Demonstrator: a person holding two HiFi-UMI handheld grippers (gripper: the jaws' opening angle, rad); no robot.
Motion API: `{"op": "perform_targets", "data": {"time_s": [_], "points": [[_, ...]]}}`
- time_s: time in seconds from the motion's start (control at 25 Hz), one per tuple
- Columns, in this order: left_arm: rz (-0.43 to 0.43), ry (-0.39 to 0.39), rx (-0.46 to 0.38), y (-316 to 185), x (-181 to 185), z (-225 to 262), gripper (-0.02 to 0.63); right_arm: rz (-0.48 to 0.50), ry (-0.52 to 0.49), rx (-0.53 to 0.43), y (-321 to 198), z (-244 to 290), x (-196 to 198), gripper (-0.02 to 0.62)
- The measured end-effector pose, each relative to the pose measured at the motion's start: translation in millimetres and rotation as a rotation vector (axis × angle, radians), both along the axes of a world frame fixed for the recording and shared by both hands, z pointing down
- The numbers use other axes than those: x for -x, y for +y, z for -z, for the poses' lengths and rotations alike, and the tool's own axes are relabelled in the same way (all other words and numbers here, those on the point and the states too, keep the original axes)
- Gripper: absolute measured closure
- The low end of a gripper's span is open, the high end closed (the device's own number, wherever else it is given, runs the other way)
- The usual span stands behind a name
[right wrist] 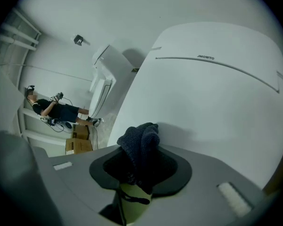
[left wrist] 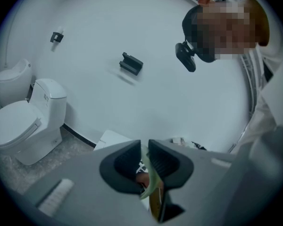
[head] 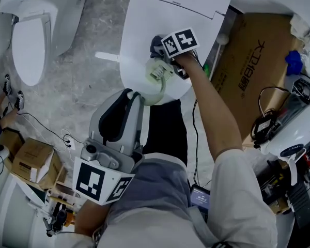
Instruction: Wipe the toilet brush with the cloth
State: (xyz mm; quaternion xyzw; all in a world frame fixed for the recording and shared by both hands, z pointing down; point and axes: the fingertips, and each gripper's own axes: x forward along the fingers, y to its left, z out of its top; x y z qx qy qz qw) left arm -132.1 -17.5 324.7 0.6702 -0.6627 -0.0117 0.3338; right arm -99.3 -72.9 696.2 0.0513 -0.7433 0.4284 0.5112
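At the far left of the head view stands a second white toilet (head: 28,40), well away from the job. Lower down, left of the middle, is the left hand-held gripper (head: 133,94). In the left gripper view its two dark jaws are nearly together. They pinch the thin handle of the pale green plastic toilet brush (left wrist: 150,182). The brush (head: 157,72) curves up from there to the middle of the head view, over the closed white toilet lid (head: 196,14). I cannot tell if it touches the lid.

Just right of the brush head is the right hand-held gripper (head: 164,51). Its jaws are shut on a bunched-up dark blue-grey knitted cloth (right wrist: 141,147). The cloth (head: 156,45) sits on the top of the brush head. In the right gripper view the green brush (right wrist: 132,197) peeks out just under the cloth, at the bottom of the frame.

The step looks like the wiping itself. To do it well, the left side should hold the handle tight, because it looks soft and may bend or swing. The right side should rub the cloth along the brush, not just dab one spot. The cloth is held by a small fold, so a hard pull could tug it out. I think turning the brush a little would let the cloth reach its far side.

At the far right a brown cardboard box (head: 258,66) lies on the floor, out of the way.
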Motion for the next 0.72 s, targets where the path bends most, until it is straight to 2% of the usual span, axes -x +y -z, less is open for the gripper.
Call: {"op": "perform_targets", "data": {"time_s": [0.32, 0.72], "points": [[-0.001, 0.0, 0.001, 0.4, -2.3, 0.3, 0.606, -0.118, -0.01, 0.009, -5.2, -0.1, -16.2, 0.476], [-0.013, -0.017, -0.008, 0.6, -3.9, 0.4, 0.606, -0.196, -0.01, -0.044, -7.8, 1.1, -38.6, 0.476]]}}
